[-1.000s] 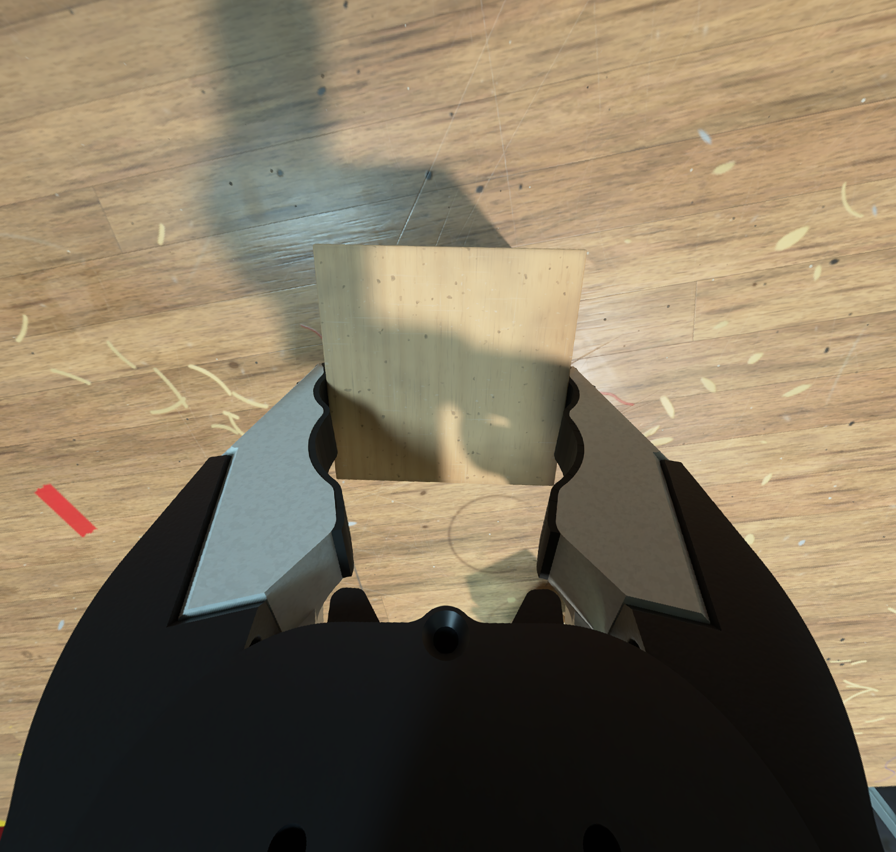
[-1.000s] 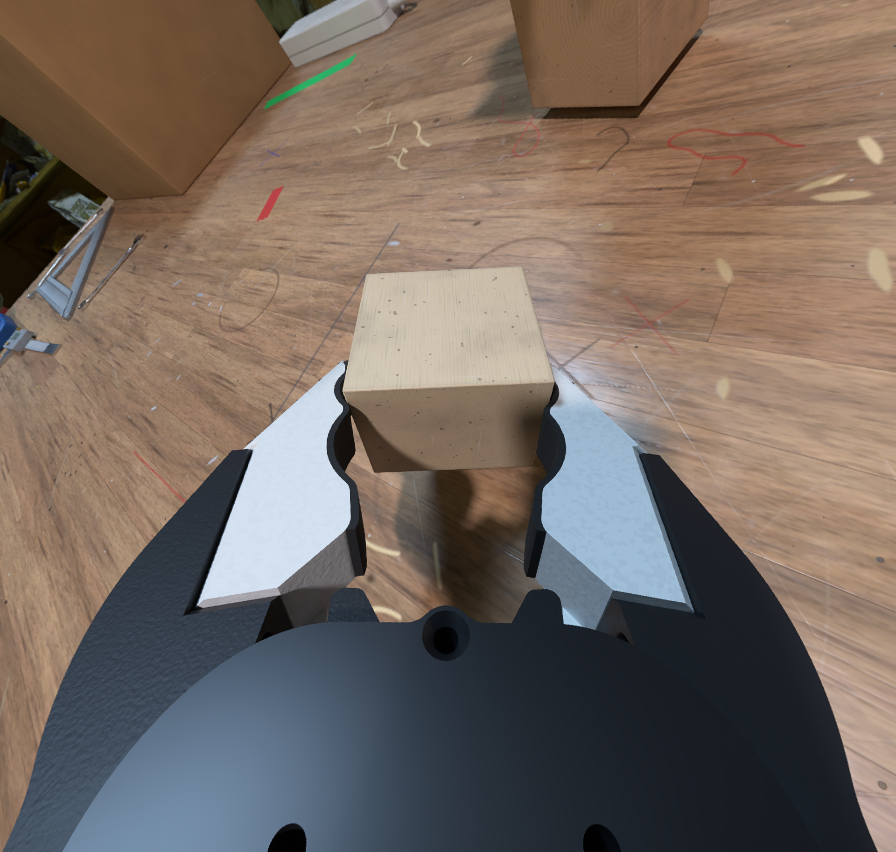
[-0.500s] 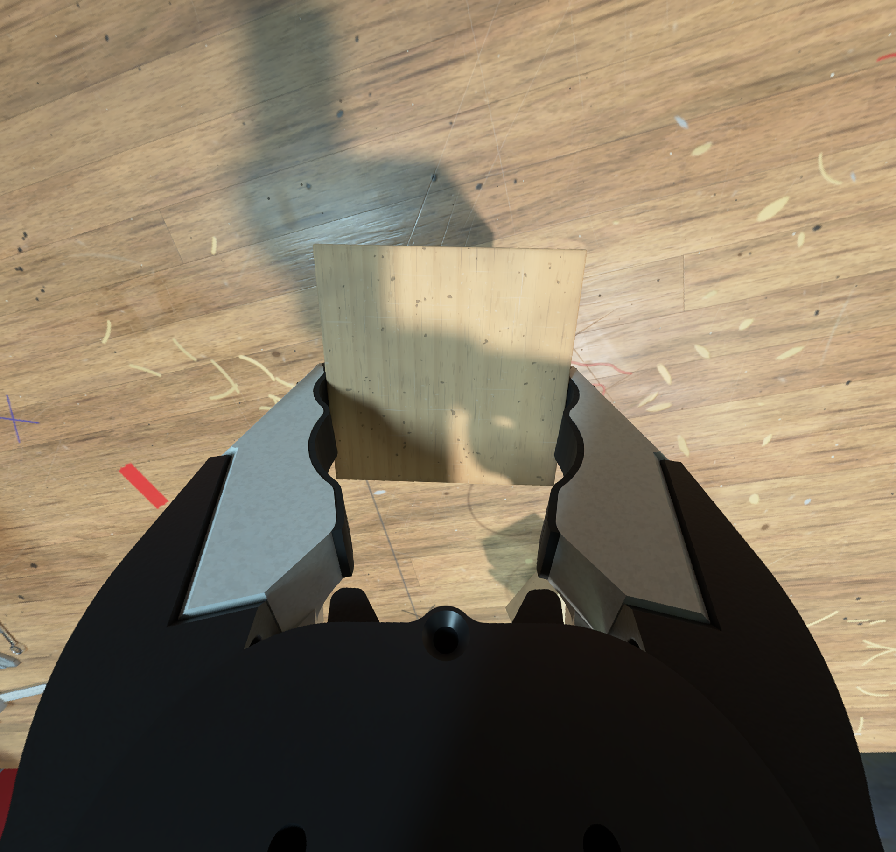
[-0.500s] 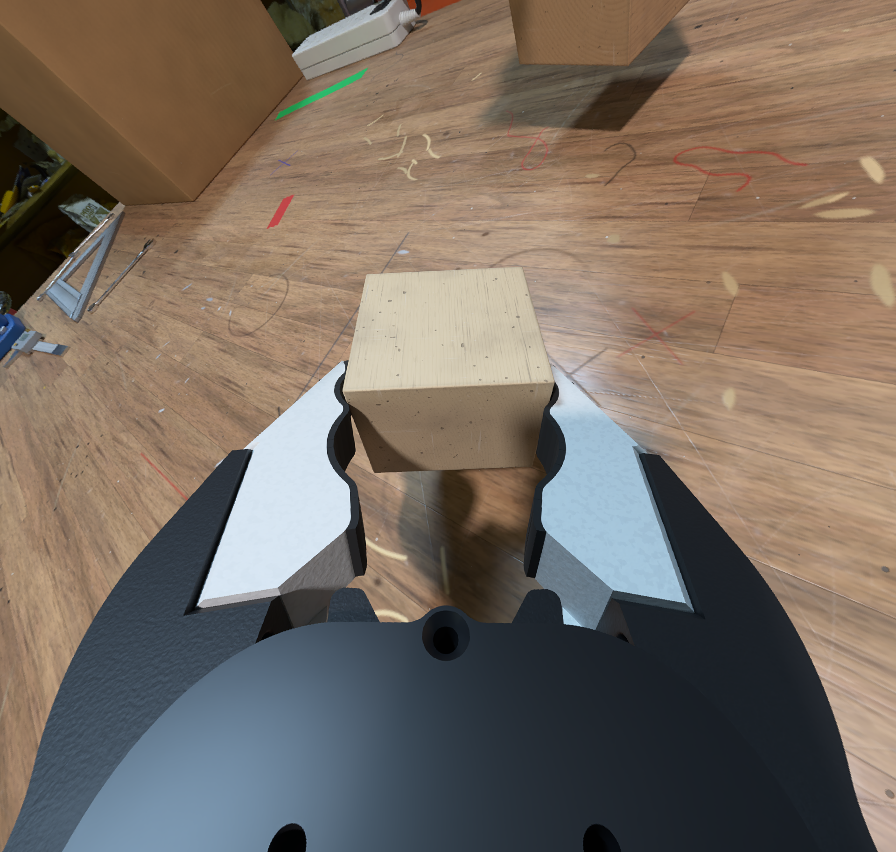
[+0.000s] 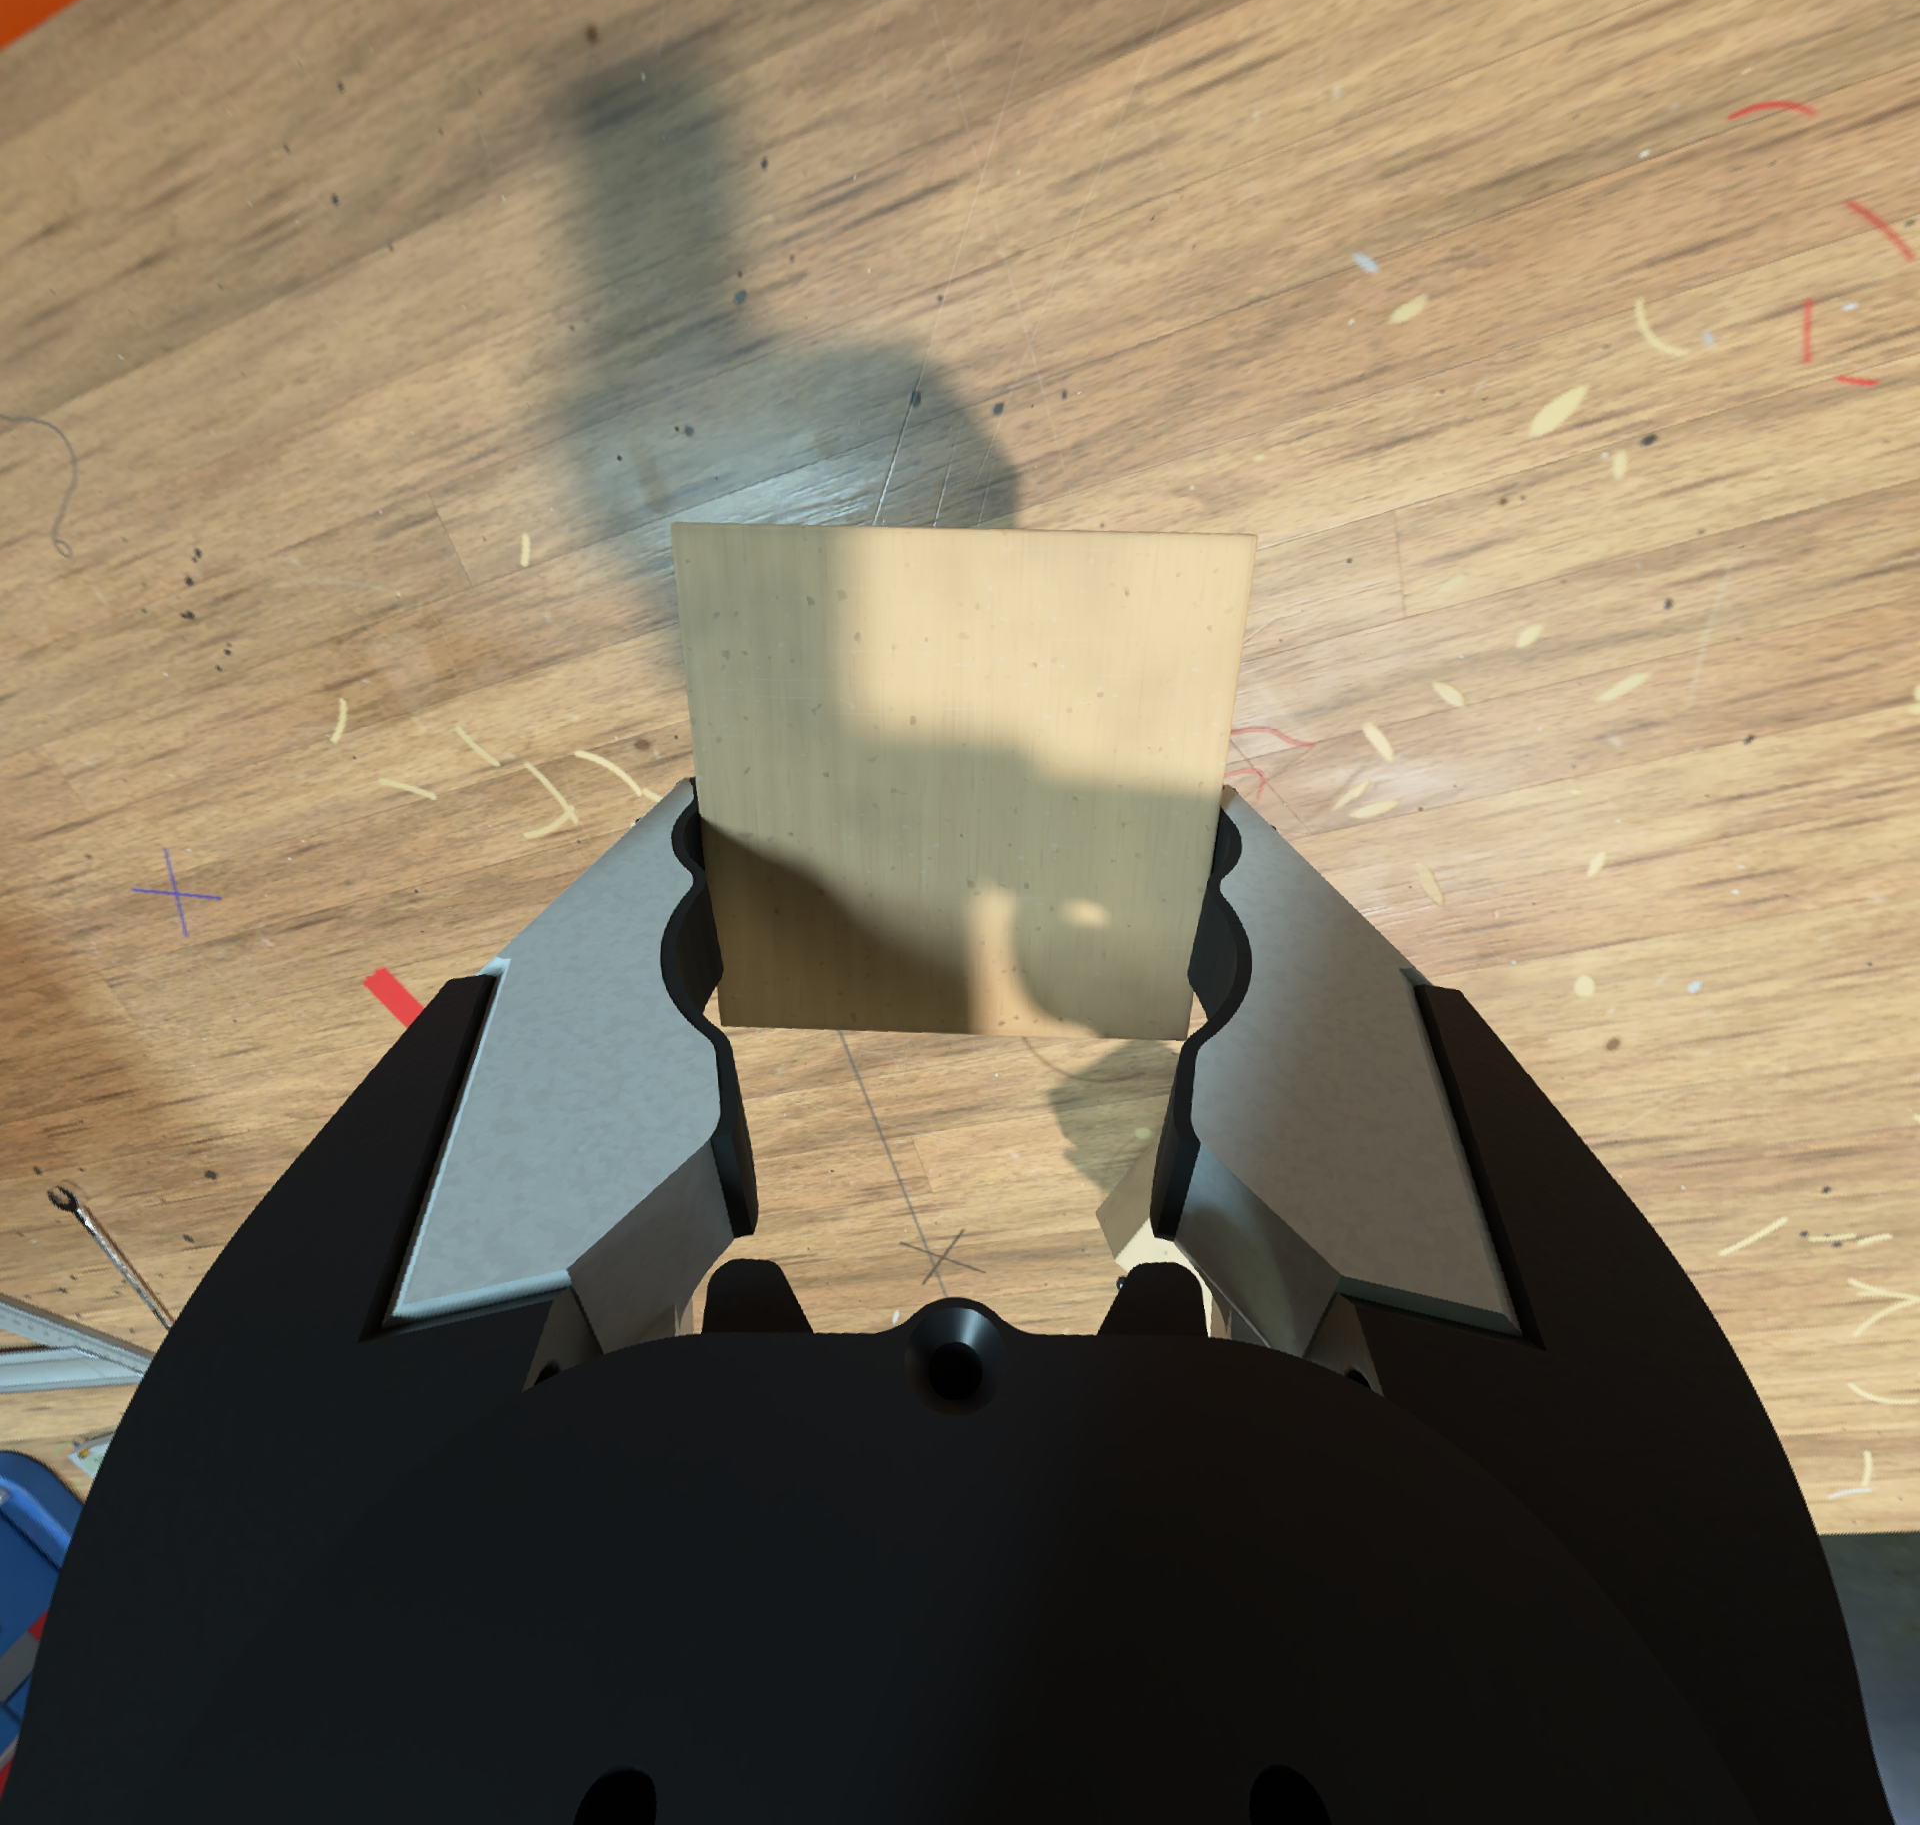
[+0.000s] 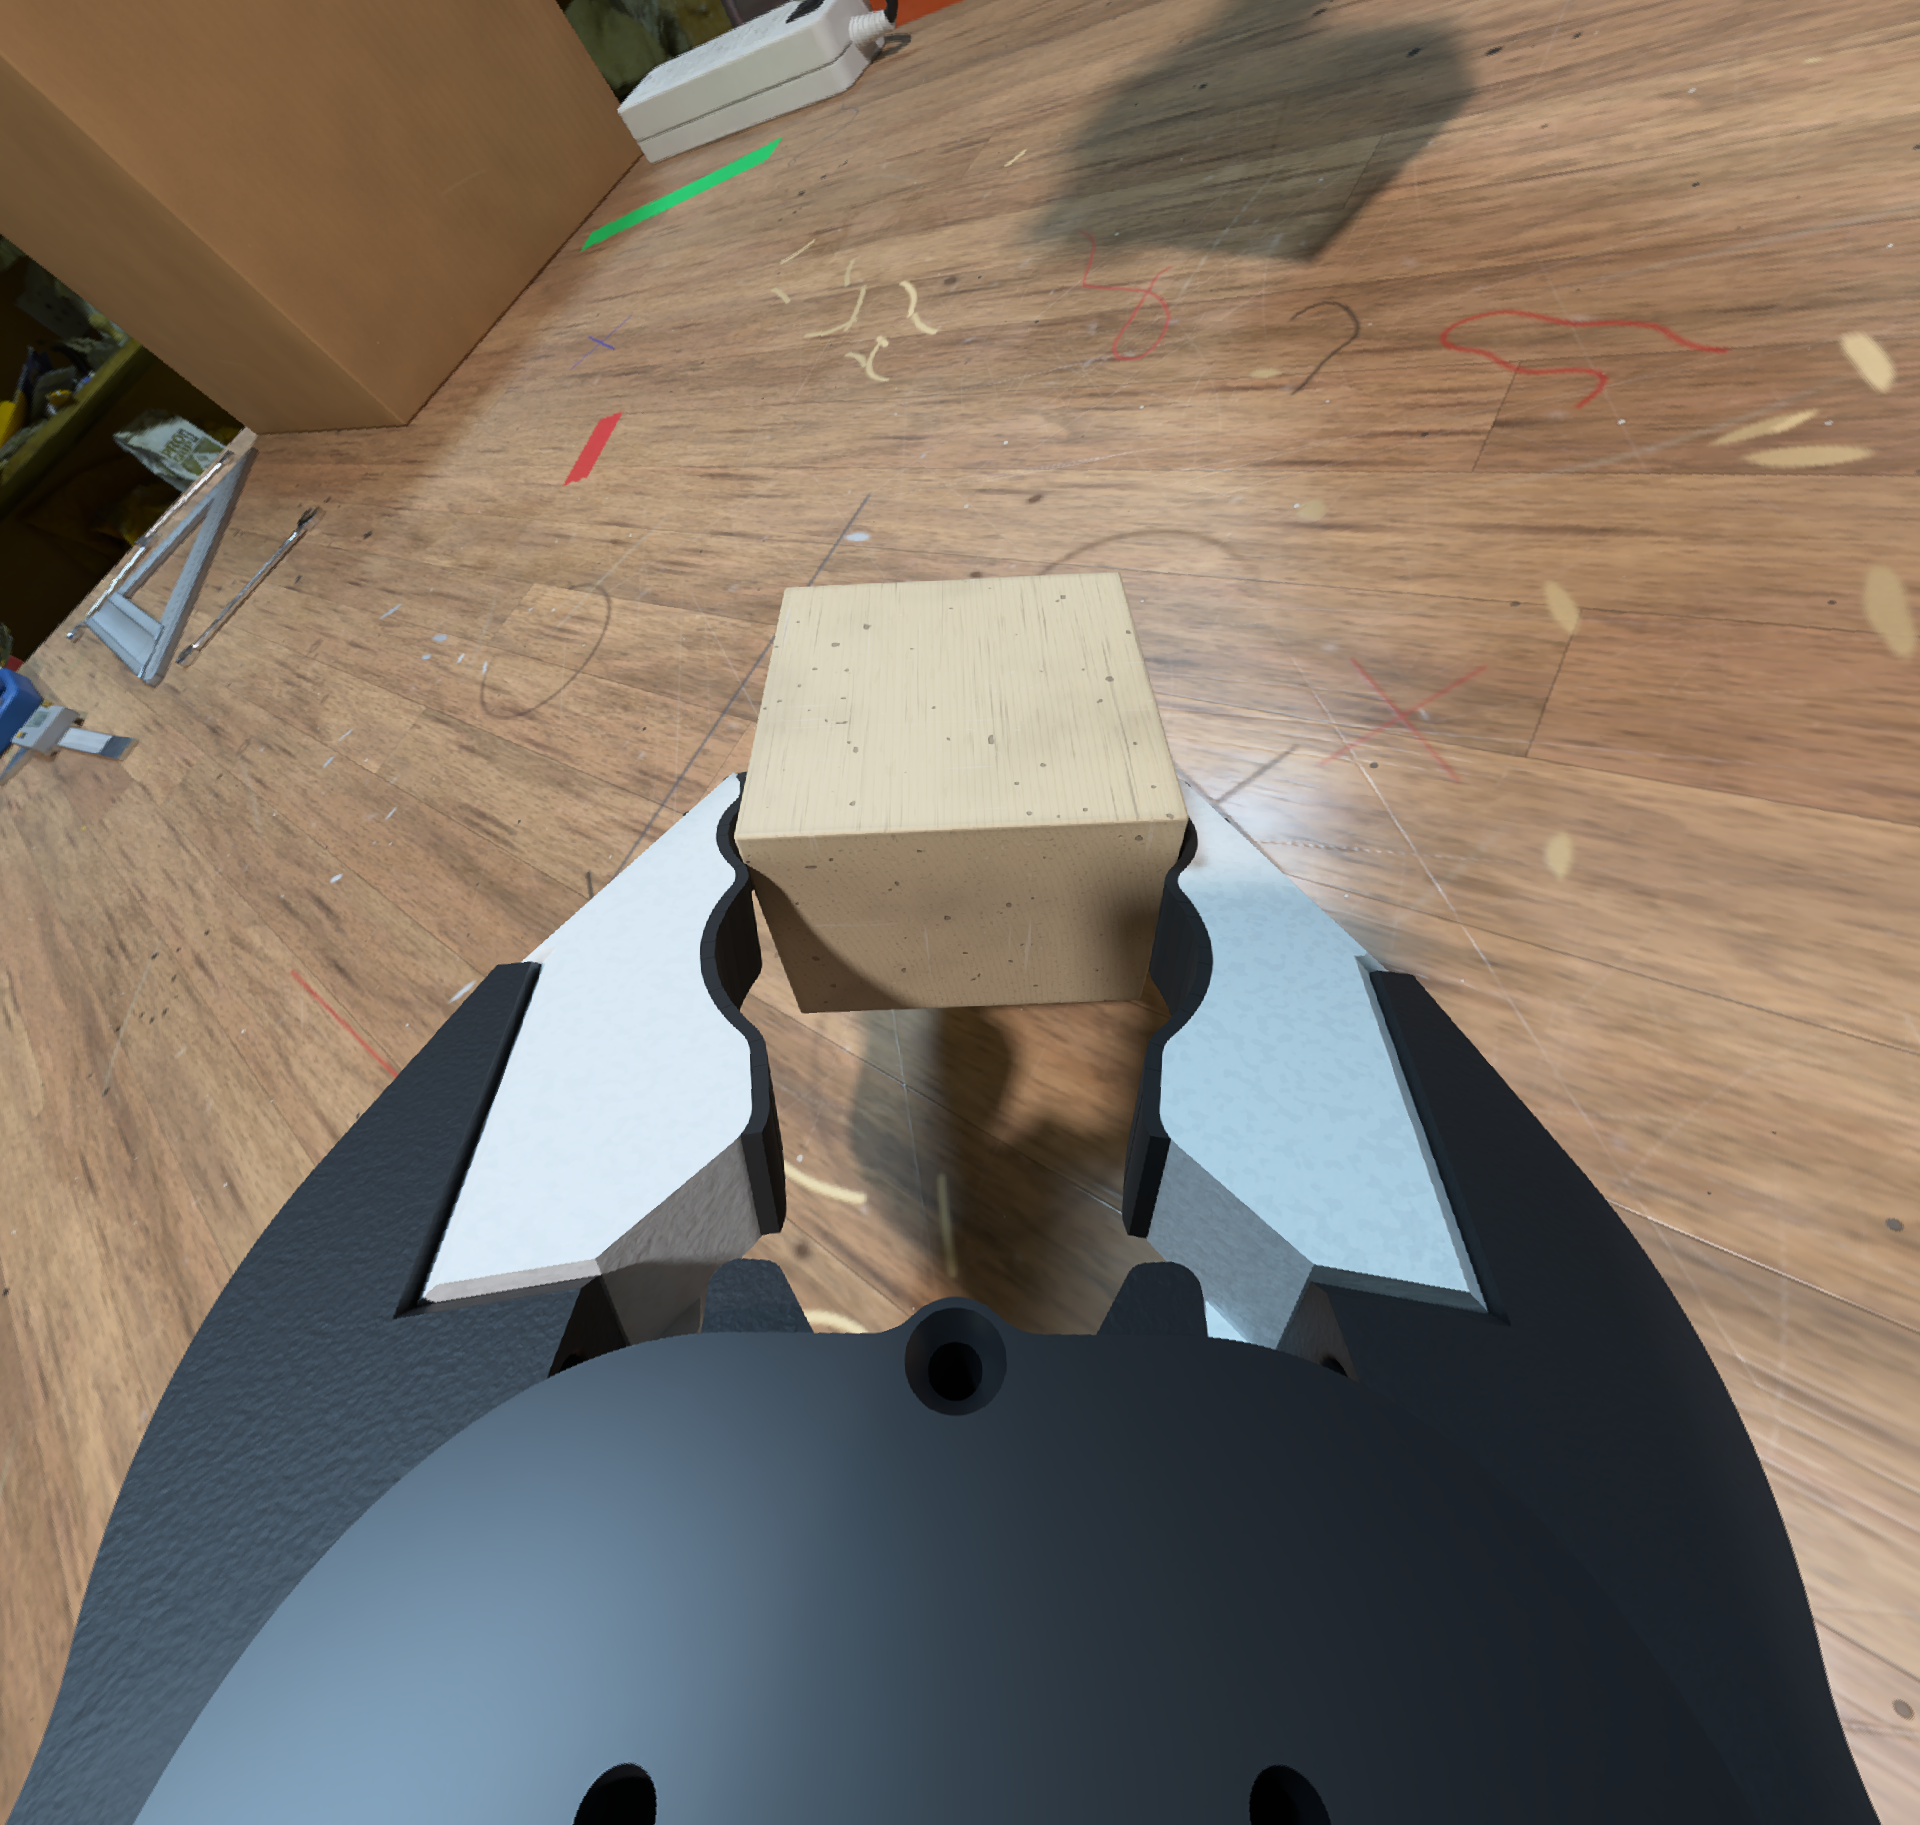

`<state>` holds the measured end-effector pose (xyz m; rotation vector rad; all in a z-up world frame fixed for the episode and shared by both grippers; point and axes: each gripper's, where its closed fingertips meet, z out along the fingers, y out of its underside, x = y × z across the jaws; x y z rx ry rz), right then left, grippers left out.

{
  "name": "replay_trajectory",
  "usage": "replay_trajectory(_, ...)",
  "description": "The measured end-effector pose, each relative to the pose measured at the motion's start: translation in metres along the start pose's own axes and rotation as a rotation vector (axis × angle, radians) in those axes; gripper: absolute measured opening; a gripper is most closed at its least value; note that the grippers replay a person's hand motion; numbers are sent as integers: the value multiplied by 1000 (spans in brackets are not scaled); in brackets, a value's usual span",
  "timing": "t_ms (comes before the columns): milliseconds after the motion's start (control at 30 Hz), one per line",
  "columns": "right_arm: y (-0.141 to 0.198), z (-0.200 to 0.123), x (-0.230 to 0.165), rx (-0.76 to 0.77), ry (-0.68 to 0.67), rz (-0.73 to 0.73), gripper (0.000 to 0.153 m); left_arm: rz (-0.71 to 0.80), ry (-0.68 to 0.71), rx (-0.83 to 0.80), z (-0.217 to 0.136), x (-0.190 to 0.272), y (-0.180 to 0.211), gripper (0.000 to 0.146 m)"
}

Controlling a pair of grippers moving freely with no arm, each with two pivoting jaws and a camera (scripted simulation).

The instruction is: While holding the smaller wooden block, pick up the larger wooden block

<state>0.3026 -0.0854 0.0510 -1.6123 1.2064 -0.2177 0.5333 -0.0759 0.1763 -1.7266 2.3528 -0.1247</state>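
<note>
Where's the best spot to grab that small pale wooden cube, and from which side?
Grip the small pale wooden cube across its two flat, parallel side faces, coming from its near face, as the right claw does now. Those faces sit square to the pads, so it likely won't twist.

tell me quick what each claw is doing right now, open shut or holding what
Left claw: shut on the larger wooden block.
Right claw: shut on the smaller wooden block.
</note>
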Motion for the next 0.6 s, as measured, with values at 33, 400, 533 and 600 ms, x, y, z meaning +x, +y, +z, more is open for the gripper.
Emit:
replay_trajectory(33, 0, 0, 0, -1, 1, -4, 76, 6, 2, 8, -6, 1, -1, 93)
replay_trajectory(400, 4, 0, -5, -10, 11, -30, 76, -45, -33, 27, -54, -114, 22, 93)
replay_trajectory(533, 5, -1, -6, -17, 21, -48, 76, -104, -79, -20, -40, -200, 57, 93)
replay_trajectory(600, 5, -1, -7, -16, 29, -59, 76, -146, -83, -62, -27, -240, 79, 93)
